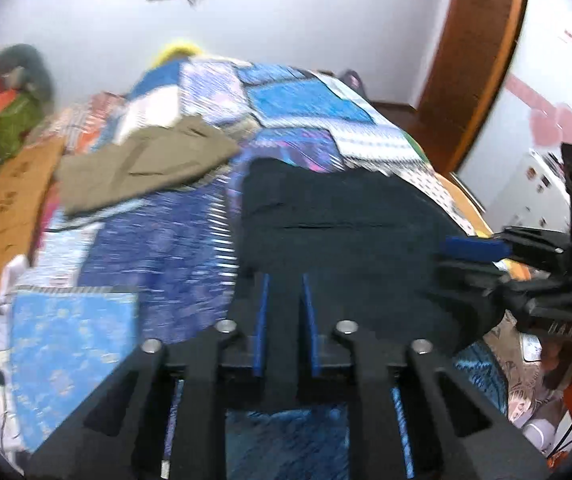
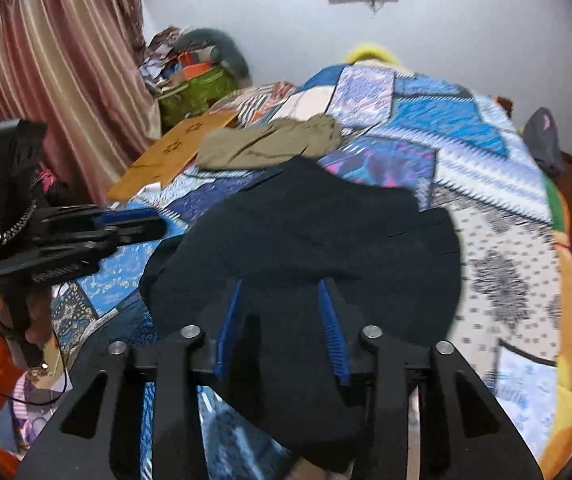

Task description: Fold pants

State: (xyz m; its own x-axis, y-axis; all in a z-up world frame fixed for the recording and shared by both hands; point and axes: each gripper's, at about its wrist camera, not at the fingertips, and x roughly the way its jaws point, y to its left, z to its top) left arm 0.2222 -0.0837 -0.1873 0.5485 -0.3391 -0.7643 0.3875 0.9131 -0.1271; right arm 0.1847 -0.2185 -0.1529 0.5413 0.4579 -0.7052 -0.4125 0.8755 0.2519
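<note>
Dark navy pants [image 1: 341, 220] lie bunched on a patchwork quilt; they also fill the middle of the right wrist view [image 2: 309, 232]. My left gripper [image 1: 284, 280] is over their near edge, its blue-padded jaws slightly apart with dark cloth between them. It shows from the side at the left of the right wrist view [image 2: 142, 224], nearly closed. My right gripper [image 2: 282, 286] stands over the near edge, jaws apart, with cloth between and under them. It also shows at the right of the left wrist view [image 1: 457, 256]. Whether either grips the cloth is unclear.
Olive-khaki pants [image 1: 146, 164] lie farther back on the quilt [image 1: 158, 248], also in the right wrist view [image 2: 270, 144]. A brown cardboard sheet [image 2: 174, 152] lies at the bed's left side. A green bag [image 2: 194, 96] stands by the curtain [image 2: 46, 72]. A wooden door frame [image 1: 473, 60] is at right.
</note>
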